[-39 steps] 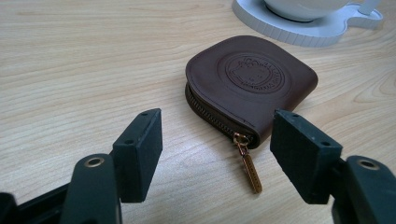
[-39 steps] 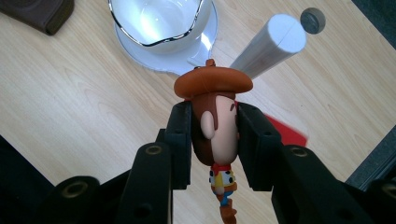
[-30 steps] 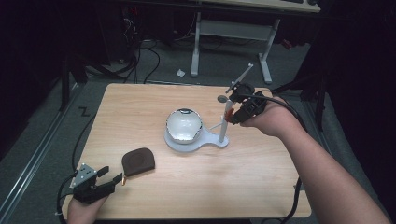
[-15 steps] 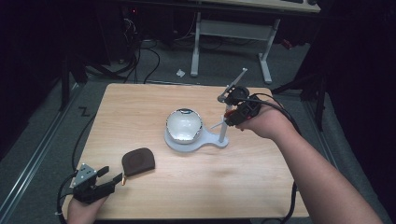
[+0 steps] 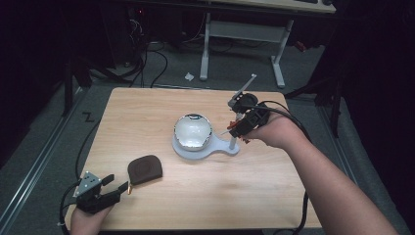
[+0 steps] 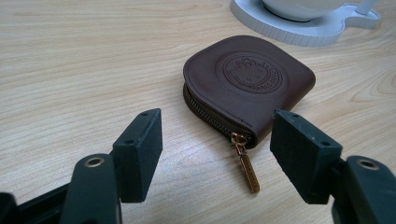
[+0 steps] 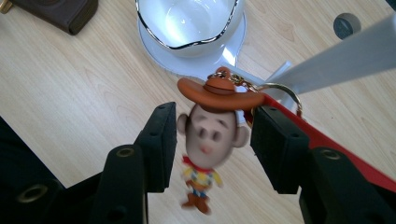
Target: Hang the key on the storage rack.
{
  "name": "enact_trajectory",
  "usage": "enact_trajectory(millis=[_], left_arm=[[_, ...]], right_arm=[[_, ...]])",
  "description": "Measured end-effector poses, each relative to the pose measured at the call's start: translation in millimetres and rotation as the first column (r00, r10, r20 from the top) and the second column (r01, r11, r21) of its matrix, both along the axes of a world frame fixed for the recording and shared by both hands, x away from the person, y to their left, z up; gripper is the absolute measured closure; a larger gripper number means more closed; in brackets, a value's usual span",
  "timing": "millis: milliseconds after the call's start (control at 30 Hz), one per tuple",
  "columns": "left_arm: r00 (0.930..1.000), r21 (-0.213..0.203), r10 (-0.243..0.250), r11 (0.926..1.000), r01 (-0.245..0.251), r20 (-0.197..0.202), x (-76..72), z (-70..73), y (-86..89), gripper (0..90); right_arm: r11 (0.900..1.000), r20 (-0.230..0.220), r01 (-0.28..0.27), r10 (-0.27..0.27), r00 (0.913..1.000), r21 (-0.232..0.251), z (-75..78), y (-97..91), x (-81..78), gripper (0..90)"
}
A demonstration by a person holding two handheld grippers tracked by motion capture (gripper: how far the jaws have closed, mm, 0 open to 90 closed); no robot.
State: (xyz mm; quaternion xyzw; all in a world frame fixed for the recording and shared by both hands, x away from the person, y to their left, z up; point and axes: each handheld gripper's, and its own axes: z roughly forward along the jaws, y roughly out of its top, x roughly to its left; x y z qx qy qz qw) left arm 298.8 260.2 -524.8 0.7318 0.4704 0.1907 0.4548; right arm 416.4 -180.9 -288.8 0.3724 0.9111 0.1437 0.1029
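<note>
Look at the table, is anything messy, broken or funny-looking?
Nothing is spilled or broken. The one odd sight is the little cowboy keychain: it dangles blurred between the right tongs, which have just been opening and no longer pinch it. The brown pouch lies flat, zipped.

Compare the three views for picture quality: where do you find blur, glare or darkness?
Right gripper view: the cowboy figure keyring between the open jaws is smeared, while the table grain stays sharp; the white bowl glares. Left gripper view: the brown zip pouch is crisp and evenly lit. High view: the wooden table is bright, the floor around it nearly black.
</note>
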Motion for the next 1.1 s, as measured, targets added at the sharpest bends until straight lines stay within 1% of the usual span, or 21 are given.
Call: enact_trajectory(millis=[33, 67, 100, 133, 200, 233, 267, 300, 367, 433, 467, 500, 533, 567, 633, 667, 733, 900, 967, 1067, 1100], left_arm=[[1.0000, 0.000, 0.000, 1.0000, 0.000, 0.000, 0.0, 0.0, 0.2, 34.8], [1.0000, 0.000, 0.000, 1.0000, 0.000, 0.000, 0.0, 0.0, 0.3, 34.8], [1.0000, 0.000, 0.000, 1.0000, 0.000, 0.000, 0.1, 0.0, 0.3, 34.8], [1.0000, 0.000, 0.000, 1.0000, 0.000, 0.000, 0.2, 0.0, 0.5, 34.8], [1.0000, -0.001, 0.001, 1.0000, -0.001, -0.001, 0.3, -0.1, 1.0, 34.8], [1.0000, -0.001, 0.001, 1.0000, -0.001, -0.001, 0.3, -0.1, 1.2, 34.8], [1.0000, -0.001, 0.001, 1.0000, -0.001, 0.000, 0.3, 0.0, 1.5, 34.8], [1.0000, -0.001, 0.001, 1.0000, -0.001, -0.001, 0.3, 0.0, 1.6, 34.9], [1.0000, -0.002, 0.002, 1.0000, -0.002, -0.002, 0.5, -0.3, 1.7, 34.9], [1.0000, -0.001, 0.001, 1.0000, -0.001, -0.003, 0.8, -0.6, 1.3, 34.9], [1.0000, 0.000, 0.000, 1.0000, 0.000, -0.003, 0.8, -0.5, 0.9, 34.9], [1.0000, 0.001, 0.000, 1.0000, 0.000, -0.003, 0.8, -0.5, 0.6, 34.9], [1.0000, 0.001, 0.000, 1.0000, 0.000, -0.002, 0.7, -0.5, 0.2, 34.9], [1.0000, 0.002, -0.001, 1.0000, 0.001, -0.003, 0.6, -0.4, 0.0, 34.9], [1.0000, 0.004, -0.001, 1.0000, 0.001, -0.002, 0.4, -0.3, -0.1, 34.9], [1.0000, 0.004, 0.000, 1.0000, 0.000, -0.001, 0.4, -0.2, -0.1, 34.9], [1.0000, 0.003, 0.002, 1.0000, -0.002, -0.002, 0.6, -0.3, 0.2, 34.9], [1.0000, 0.003, 0.003, 1.0000, -0.003, -0.001, 0.8, -0.2, 0.4, 35.0], [1.0000, 0.004, 0.002, 1.0000, -0.002, -0.002, 0.9, -0.2, -0.1, 34.9], [1.0000, 0.007, 0.000, 1.0000, 0.000, -0.002, 0.7, -0.3, -0.7, 34.9], [1.0000, 0.008, -0.001, 1.0000, 0.001, -0.003, 0.7, -0.3, -1.0, 34.9]], right_arm=[[1.0000, -0.003, -0.002, 0.002, 1.0000, 0.004, -1.0, 0.5, 0.6, 50.7], [0.9999, -0.009, 0.007, -0.007, 0.9999, 0.012, -2.4, 1.9, 1.0, 49.7], [0.9998, -0.008, -0.003, 0.003, 1.0000, 0.021, -3.5, 2.5, 2.2, 50.4], [0.9994, -0.004, -0.011, 0.011, 0.9999, 0.032, -4.3, 3.7, 2.7, 48.8], [1.0000, 0.006, -0.001, 0.001, 1.0000, 0.009, -6.1, 6.6, 3.9, 48.8], [1.0000, 0.003, -0.003, 0.003, 1.0000, 0.003, -7.7, 6.3, 5.8, 49.1], [1.0000, -0.001, 0.006, -0.006, 1.0000, 0.007, -8.4, 6.4, 6.0, 49.1], [1.0000, 0.006, 0.006, -0.006, 1.0000, 0.006, -8.6, 5.5, 6.6, 49.8], [0.9995, -0.003, 0.016, -0.016, 0.9999, 0.027, -8.0, 3.7, 6.9, 50.1], [0.9997, 0.001, 0.004, -0.004, 1.0000, 0.025, -8.3, 2.3, 6.2, 50.1], [0.9995, -0.003, 0.018, -0.018, 0.9998, 0.025, -8.4, 2.3, 4.7, 50.0], [0.9997, 0.000, 0.005, -0.005, 1.0000, 0.023, -8.5, 1.3, 4.8, 49.9], [0.9997, -0.002, 0.005, -0.005, 1.0000, 0.026, -8.8, 0.6, 3.8, 50.0], [0.9996, -0.013, 0.014, -0.014, 0.9998, 0.025, -8.9, 0.3, 2.3, 50.0], [0.9998, -0.010, -0.003, 0.003, 0.9999, 0.021, -10.1, -2.3, 0.4, 49.9], [0.9998, -0.008, -0.002, 0.002, 1.0000, 0.021, -10.7, -4.1, -0.7, 49.9], [0.9995, -0.017, 0.004, -0.004, 0.9998, 0.030, -11.9, -8.1, -3.1, 50.3], [0.9993, -0.024, 0.022, -0.022, 0.9995, 0.029, -17.3, -17.6, -9.8, 51.4], [0.9983, -0.034, 0.048, -0.046, 0.9983, 0.033, -20.9, -22.0, -13.7, 51.6], [0.9987, -0.032, 0.039, -0.038, 0.9988, 0.033, -26.8, -29.5, -16.5, 52.5], [0.9983, -0.033, 0.046, -0.045, 0.9985, 0.036, -29.4, -32.0, -17.9, 52.5]])
